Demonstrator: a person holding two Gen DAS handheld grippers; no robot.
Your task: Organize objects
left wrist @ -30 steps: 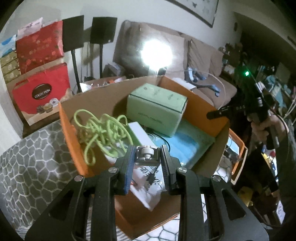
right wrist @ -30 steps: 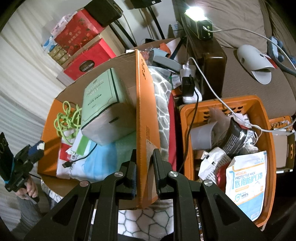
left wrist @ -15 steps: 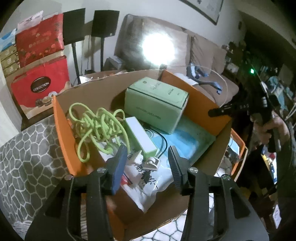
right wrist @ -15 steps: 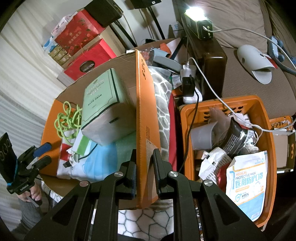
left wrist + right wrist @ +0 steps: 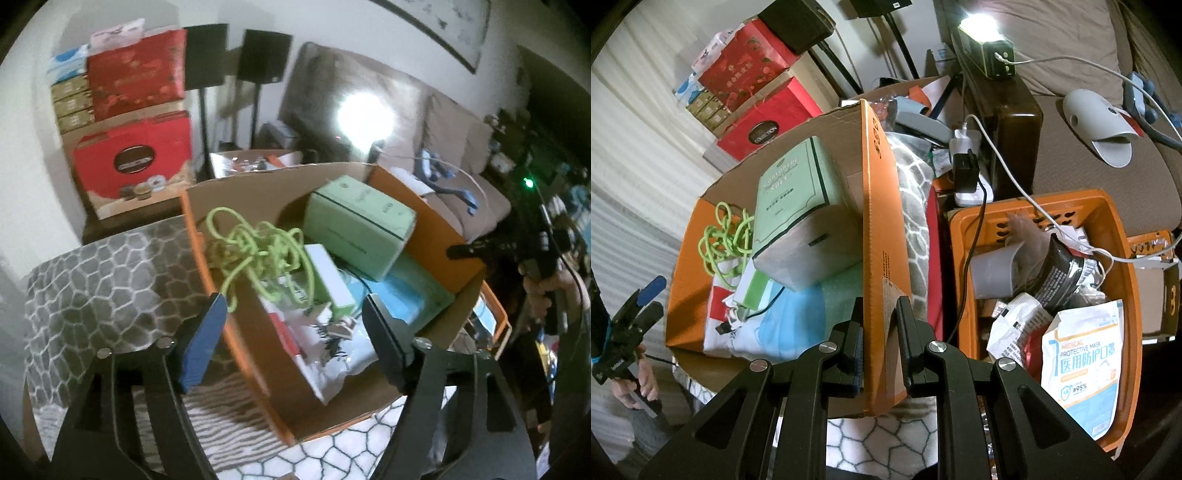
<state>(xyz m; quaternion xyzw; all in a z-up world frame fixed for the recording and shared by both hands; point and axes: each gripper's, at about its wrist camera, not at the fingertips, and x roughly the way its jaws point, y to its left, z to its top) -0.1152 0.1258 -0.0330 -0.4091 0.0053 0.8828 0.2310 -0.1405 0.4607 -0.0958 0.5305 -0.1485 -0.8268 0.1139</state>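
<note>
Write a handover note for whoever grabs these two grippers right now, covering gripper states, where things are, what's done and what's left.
Left gripper: open, empty, hovering above the cardboard box.
Right gripper: shut on the box's orange side wall, steadying it.
In the box: green cord, mint green box, a small white adapter lying on a printed bag.
Orange basket beside the box remains full of packets, including a mask pack.
Left: probably moving more items across.

Wrist views from opposite sides, close, somewhat blurred, sharing cardboard box [image 5: 236, 302] [image 5: 882, 236]
</note>
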